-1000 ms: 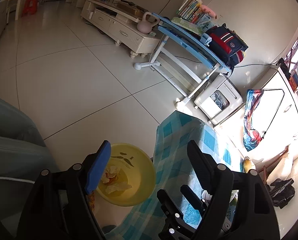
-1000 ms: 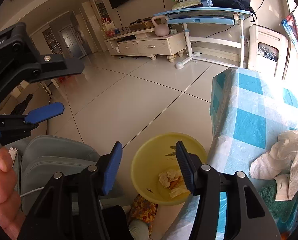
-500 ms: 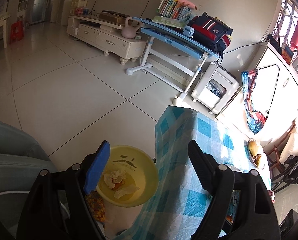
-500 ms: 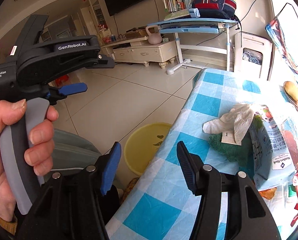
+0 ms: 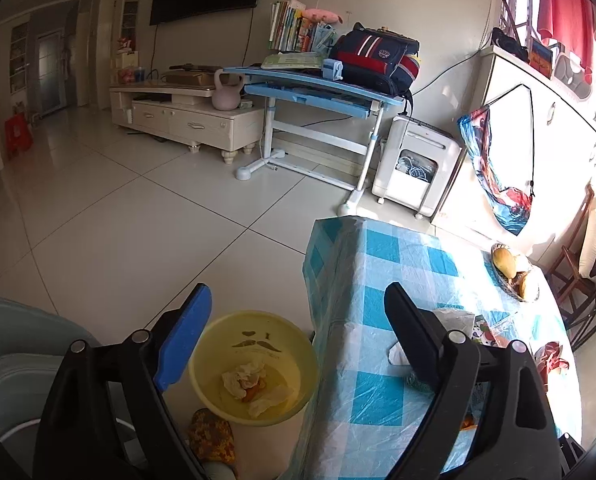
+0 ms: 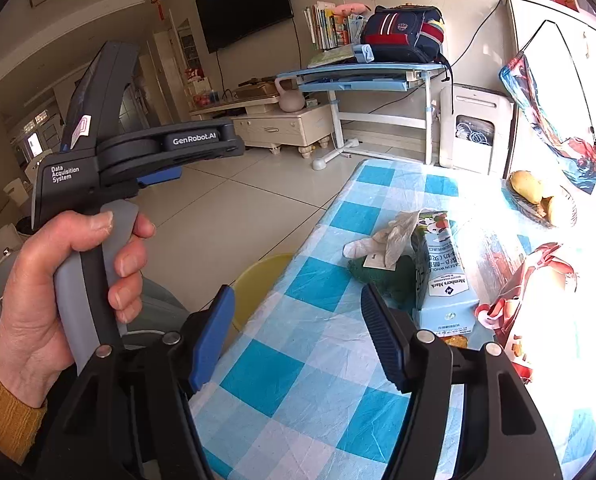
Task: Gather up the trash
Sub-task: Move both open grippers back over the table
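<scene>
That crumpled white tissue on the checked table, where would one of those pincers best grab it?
Probably at the bunched middle of the white tissue, coming down from above with the right gripper, whose jaws are opening with nothing between them. The tissue lies low and limp against the green cloth and milk carton, so a side approach looks blocked.

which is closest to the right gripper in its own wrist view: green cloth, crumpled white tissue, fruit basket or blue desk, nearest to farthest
From the right gripper, whose jaws are opening with nothing between them:
1. green cloth, just ahead on the checked table
2. crumpled white tissue, just behind the cloth
3. fruit basket, far right edge of the table
4. blue desk, across the floor by the wall
</scene>
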The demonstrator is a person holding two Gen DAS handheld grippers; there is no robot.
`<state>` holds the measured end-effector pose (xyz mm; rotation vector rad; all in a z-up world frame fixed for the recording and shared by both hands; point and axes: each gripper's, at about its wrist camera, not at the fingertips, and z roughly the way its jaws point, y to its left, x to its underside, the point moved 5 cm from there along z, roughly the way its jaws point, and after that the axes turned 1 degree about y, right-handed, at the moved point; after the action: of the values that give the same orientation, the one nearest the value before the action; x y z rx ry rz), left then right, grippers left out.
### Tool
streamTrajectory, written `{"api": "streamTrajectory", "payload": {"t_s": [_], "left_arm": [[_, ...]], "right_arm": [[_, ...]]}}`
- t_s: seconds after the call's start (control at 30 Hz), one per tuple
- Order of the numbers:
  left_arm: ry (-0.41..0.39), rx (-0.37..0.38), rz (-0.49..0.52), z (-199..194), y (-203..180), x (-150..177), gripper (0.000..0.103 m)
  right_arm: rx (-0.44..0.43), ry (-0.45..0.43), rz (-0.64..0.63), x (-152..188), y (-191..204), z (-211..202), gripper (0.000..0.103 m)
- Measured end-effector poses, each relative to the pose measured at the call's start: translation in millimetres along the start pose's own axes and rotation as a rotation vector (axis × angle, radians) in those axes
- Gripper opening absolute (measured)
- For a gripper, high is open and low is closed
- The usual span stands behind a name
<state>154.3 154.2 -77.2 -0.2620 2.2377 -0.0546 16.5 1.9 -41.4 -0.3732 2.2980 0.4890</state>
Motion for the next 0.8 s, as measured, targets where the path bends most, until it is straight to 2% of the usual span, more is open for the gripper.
{"api": "streamTrajectory", "payload": {"t_s": [0.23,0.57,0.63,0.8], "left_arm": [[-0.019,-0.002,0.033,-9.2,-19.0,-0.2,0.088],[-0.002,0.008,0.144,-8.4,-42.5,15.6,0.089],[0.035,0.041,0.166,-5.0,-48.1,24.2,0.09],[0.221,0.158,0.226,16.7,-79.5,71.5,0.091]], "right_arm": [[0.014,-0.008,0.028,7.0,-19.9,-13.2,0.068],[0.033,0.018,0.067,18.4,-39.7,-15.1,0.068],[0.036,0.015,0.068,19.0,-42.3,-18.0,0.068],[0.058,-0.006,0.083,17.9,-52.8,-28.7,0.068]]}}
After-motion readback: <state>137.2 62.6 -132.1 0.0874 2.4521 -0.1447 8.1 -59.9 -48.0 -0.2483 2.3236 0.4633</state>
